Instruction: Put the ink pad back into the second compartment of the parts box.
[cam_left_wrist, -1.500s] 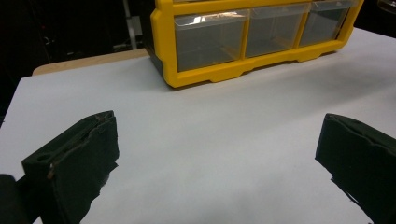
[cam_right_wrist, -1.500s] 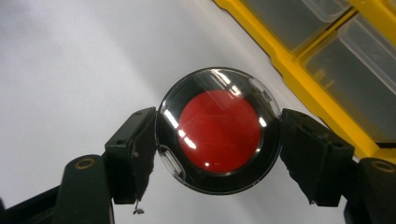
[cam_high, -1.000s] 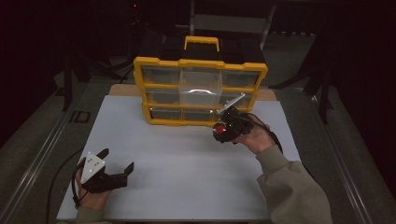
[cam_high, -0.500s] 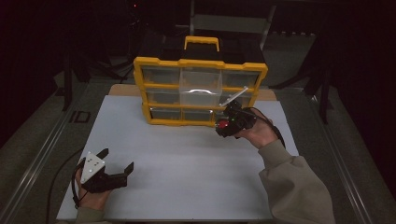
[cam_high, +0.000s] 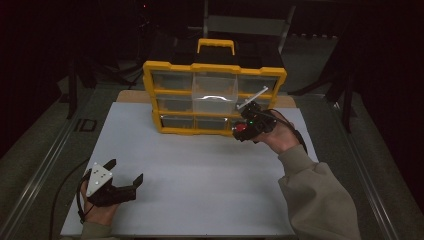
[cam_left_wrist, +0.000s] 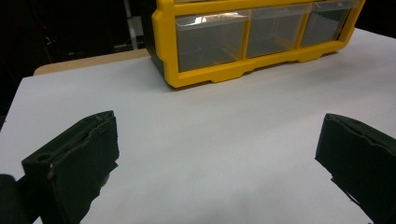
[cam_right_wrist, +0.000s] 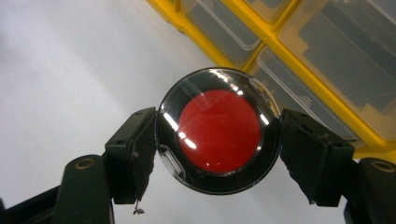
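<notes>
Round red-centred case (cam_right_wrist: 218, 130), likely light, stiff and slippery, sits clamped by its rim in right gripper (cam_right_wrist: 218, 140); left gripper (cam_left_wrist: 219, 163) gapes empty.

High view looks forward and down over my surface (cam_high: 200, 170); both gripper views sit low, close — all share the yellow organizer (cam_high: 215, 97).

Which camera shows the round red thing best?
The right gripper view: the round red thing sits close up, its black rim and clear cover plain, pinched in the right claw. The high view shows a tiny red spot by the yellow organizer.
</notes>
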